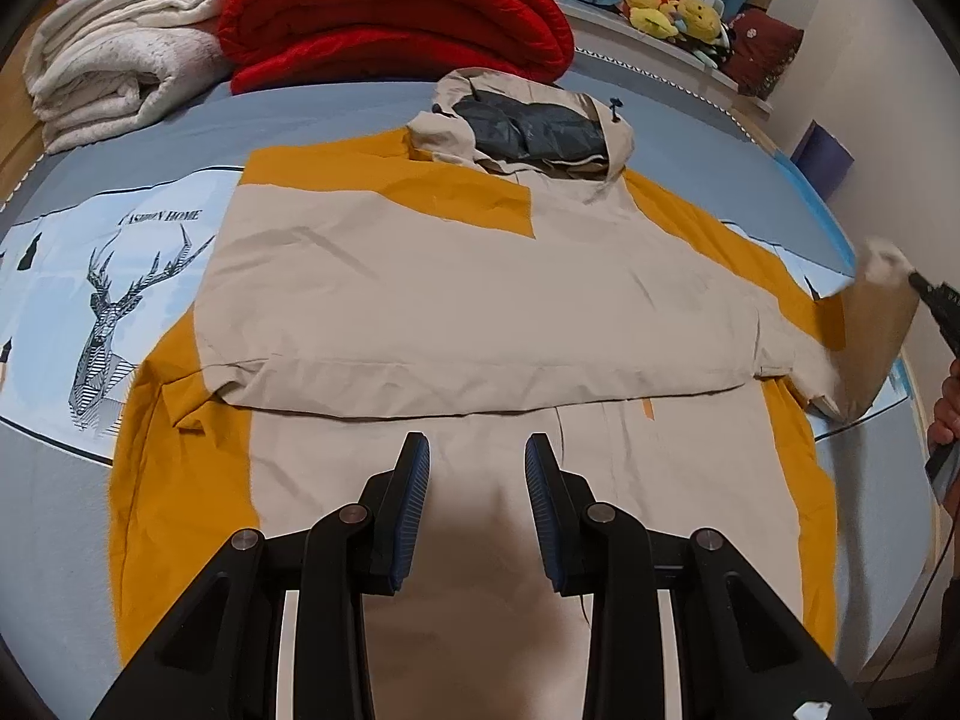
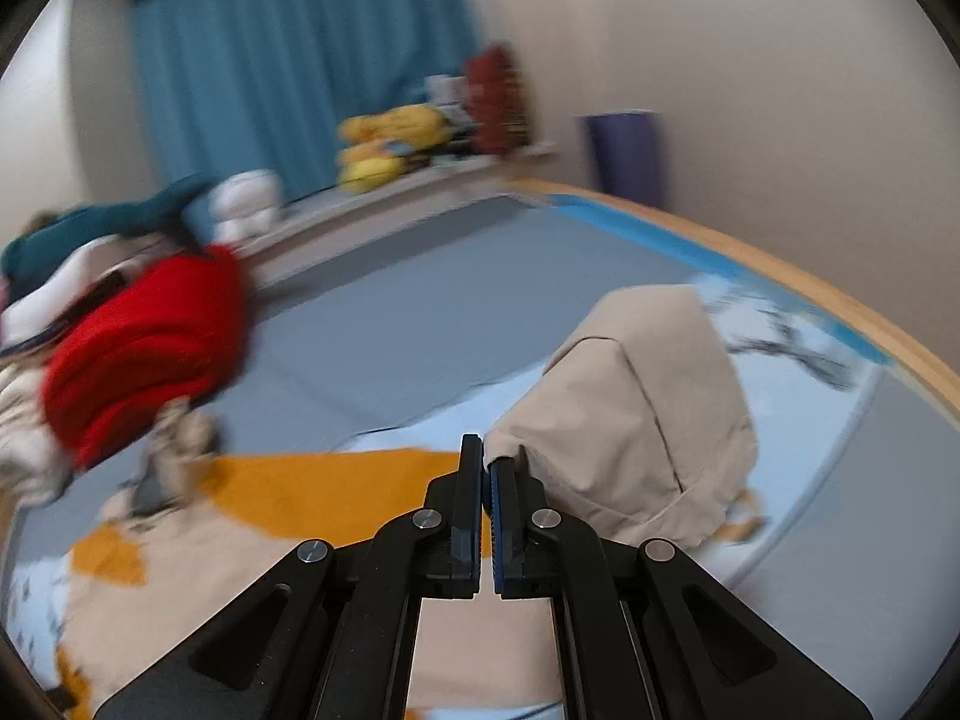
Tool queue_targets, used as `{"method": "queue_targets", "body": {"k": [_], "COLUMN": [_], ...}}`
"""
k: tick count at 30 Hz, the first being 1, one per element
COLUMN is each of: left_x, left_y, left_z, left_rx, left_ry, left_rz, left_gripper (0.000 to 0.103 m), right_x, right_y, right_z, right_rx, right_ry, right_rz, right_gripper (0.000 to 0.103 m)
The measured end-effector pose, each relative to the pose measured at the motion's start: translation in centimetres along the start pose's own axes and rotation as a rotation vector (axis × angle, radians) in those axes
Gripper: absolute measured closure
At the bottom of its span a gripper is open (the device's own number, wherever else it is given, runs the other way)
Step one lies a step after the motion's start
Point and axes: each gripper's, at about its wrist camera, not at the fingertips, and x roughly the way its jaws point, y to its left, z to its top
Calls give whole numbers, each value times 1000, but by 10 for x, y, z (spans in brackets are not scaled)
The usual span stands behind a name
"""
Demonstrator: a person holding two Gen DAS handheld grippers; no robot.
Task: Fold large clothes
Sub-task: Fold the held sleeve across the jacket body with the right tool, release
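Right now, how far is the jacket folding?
One sleeve already lies folded across the jacket. The right gripper is shut on the other sleeve, lifted off the bed. The left gripper hangs open above the body. Hood and lower half remain unfolded.

The big beige and yellow hooded jacket (image 1: 456,300) lies flat on the grey-blue bed sheet (image 1: 336,114), with the folded red blanket (image 1: 390,12) behind its hood and the folded white blankets (image 1: 114,42) left of that.
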Motion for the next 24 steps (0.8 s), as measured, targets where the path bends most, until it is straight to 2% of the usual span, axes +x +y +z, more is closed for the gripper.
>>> {"method": "queue_targets", "body": {"k": [4,5,7,9,10,13,15,17,19,21,24], "left_x": [-9,-11,-16,-19,-21,-28,-31,-32,-31,-31,-27], "left_y": [13,16,26,32,34,41,43,43,43,41,35], "left_z": [3,4,6,8,8,11,11,10,10,9,6], "left_rx": [-17,-26,-51,-69,-78,-100,-107,-107,-108,-105,-90], "left_ry": [-11,-12,-14,-12,-12,-21,-24,-25,-24,-19,-6], "left_rz": [1,2,-5,-17,-21,-33,-35,-38,-36,-38,-39], "left_gripper": [73,73,73,73,73,73,73,73,73,73,73], "right_x": [-22,-28,-34,-34,-32,-38,-48,-68,-76,-79,-65], "right_y": [111,142,185,221,230,228,217,196,175,157,148], "right_z": [-20,-30,-49,-76,-86,-99,-92,-84,-80,-86,-101], "right_rx": [-145,-202,-282,-345,-348,-289,-237,-143,-68,-22,-29], "right_ry": [49,85,155,264,315,388,386,346,314,304,356], "right_rz": [225,302,397,461,469,433,382,348,323,314,313], "right_gripper": [100,100,99,96,91,89,88,83,64,59,59]}}
